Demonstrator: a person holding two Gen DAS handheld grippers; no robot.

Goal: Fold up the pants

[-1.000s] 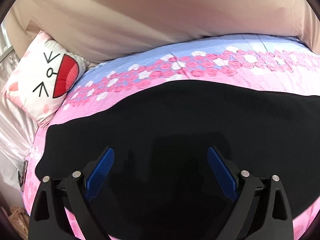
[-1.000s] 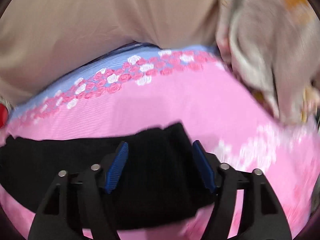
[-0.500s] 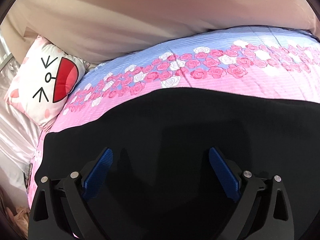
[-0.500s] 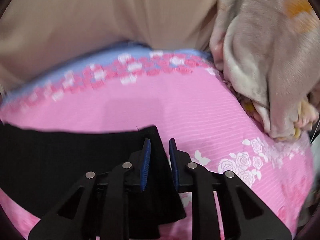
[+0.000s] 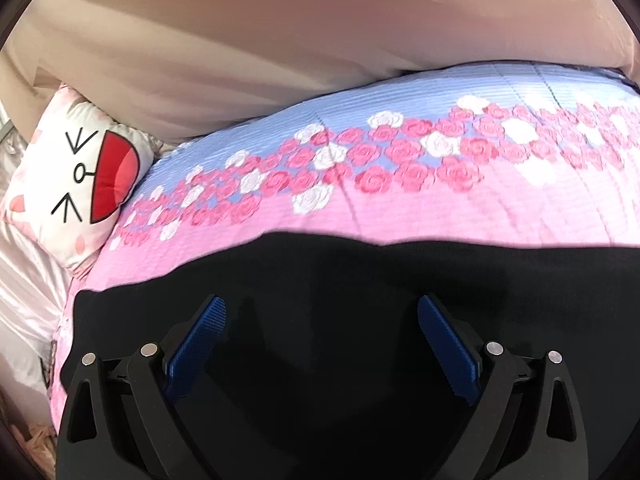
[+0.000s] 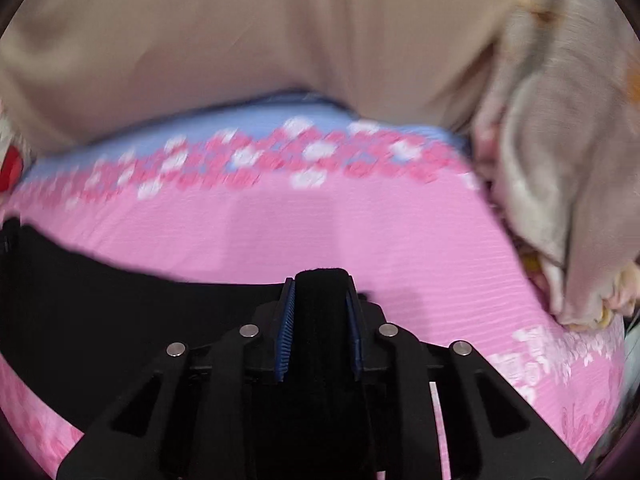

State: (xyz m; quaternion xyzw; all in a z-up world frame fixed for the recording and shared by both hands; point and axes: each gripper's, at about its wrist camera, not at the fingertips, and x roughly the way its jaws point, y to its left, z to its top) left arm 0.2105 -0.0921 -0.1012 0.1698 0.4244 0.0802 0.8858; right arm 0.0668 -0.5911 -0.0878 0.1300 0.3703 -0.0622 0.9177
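Right gripper (image 6: pixel 320 280) has its blue pads pressed against a bunched fold of the black pants (image 6: pixel 100 300), which stands up between the two fingers; the rest of the garment trails away to that gripper's left, lying flat on the bedspread (image 6: pixel 360 232). Left gripper (image 5: pixel 322 306) stands wide apart with nothing between its fingers, hovering over a broad dark stretch of the same pants (image 5: pixel 360 300), whose far edge runs across just ahead of the fingertips. Beyond that edge the bedspread (image 5: pixel 480 216) is pink, then crossed by a band of pink and white roses, then pale blue at its far side. Behind it rises a beige, loosely draped fabric backdrop (image 5: pixel 280 40). Ahead and to the left of the left gripper a white cushion (image 5: pixel 80 176) with a cartoon cat face leans at the bed's corner. Ahead and to the right of the right gripper lies a crumpled, pale blanket (image 6: pixel 560 180), touching the bedspread's edge.
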